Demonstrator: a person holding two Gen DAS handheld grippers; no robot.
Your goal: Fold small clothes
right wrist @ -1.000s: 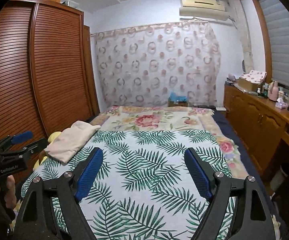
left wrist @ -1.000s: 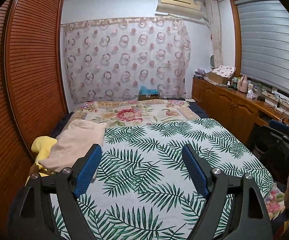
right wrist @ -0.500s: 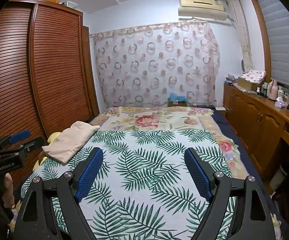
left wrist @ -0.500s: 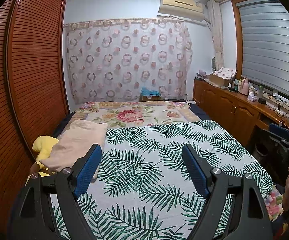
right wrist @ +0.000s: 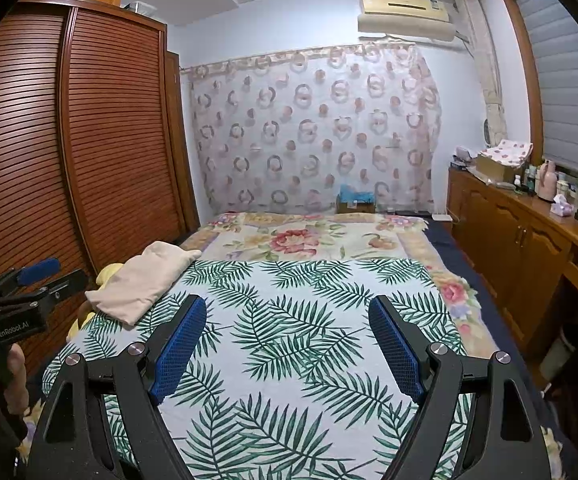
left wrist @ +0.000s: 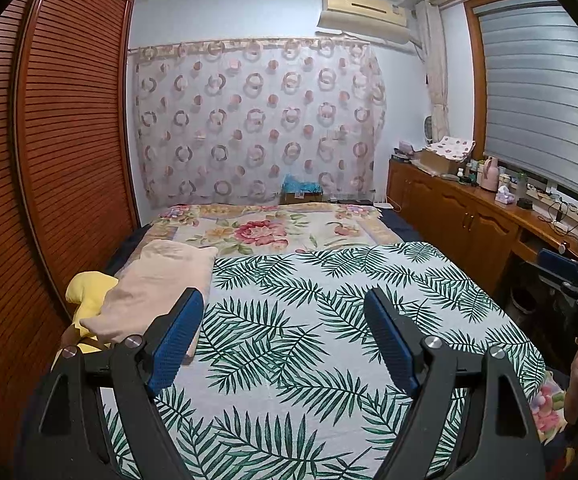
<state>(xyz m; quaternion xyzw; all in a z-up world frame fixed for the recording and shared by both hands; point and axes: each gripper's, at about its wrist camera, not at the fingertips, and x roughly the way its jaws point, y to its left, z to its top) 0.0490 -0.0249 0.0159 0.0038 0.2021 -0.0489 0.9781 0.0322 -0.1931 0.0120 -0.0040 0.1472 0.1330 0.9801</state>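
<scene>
Grippers idle over bed [left wrist: 289, 400].
Your left gripper [left wrist: 285, 336] and right gripper [right wrist: 287, 340] hold fingers wide, empty; folded beige cloth [left wrist: 157, 284] lies at 10 o'clock, on the bed's left edge.

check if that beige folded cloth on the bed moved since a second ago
No. The beige cloth still lies at the leaf-print sheet's left edge, beside the yellow item.

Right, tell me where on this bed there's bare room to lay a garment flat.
The palm-leaf sheet is bare between the beige folded cloth on its left edge and the floral blanket beyond. Crowded: the left edge, where the yellow cloth lies under the beige one. Left gripper and right gripper are open, empty.
</scene>
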